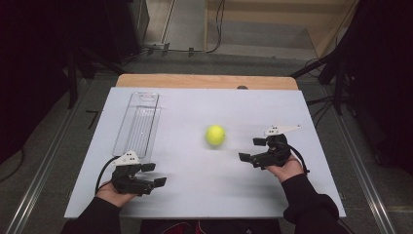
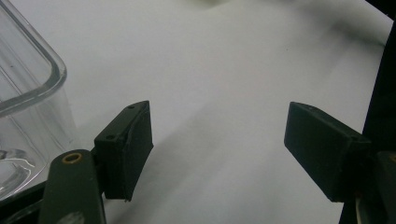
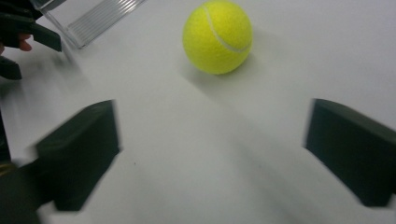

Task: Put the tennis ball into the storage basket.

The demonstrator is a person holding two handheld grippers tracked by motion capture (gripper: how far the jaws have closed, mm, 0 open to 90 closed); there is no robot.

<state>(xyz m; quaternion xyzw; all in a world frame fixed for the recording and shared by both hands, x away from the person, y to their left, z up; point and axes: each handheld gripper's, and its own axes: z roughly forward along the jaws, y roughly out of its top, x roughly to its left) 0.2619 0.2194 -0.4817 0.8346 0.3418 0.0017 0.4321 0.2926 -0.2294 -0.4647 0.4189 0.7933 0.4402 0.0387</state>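
**Both grippers open, the ball loose between them and the tray**

We start at our right gripper [image 1: 252, 149], whose two black jaws stand wide apart with nothing between them. In the right gripper view they frame bare white table [image 3: 289, 93], and the yellow tennis ball [image 3: 218, 36] lies just beyond them, apart from both, resting on the table with its white seam showing. In the high view the tennis ball [image 1: 215, 135] sits near the middle of the table, just left of the right gripper and a little farther from us than it.

Our left gripper [image 1: 154, 174] is at the near left of the table, its jaws likewise wide apart and holding nothing. The left gripper view shows open white surface between them, and a rounded corner of the clear plastic tray [image 2: 28, 93] just beside the left-hand jaw; we cannot tell whether they touch.

From above, the tray [image 1: 138, 123] is long and narrow, lying on the left part of the table and running from just beyond the left gripper toward the far edge. It is well apart from the ball. The white table [image 1: 204, 195] rests on a wooden top whose far edge shows.
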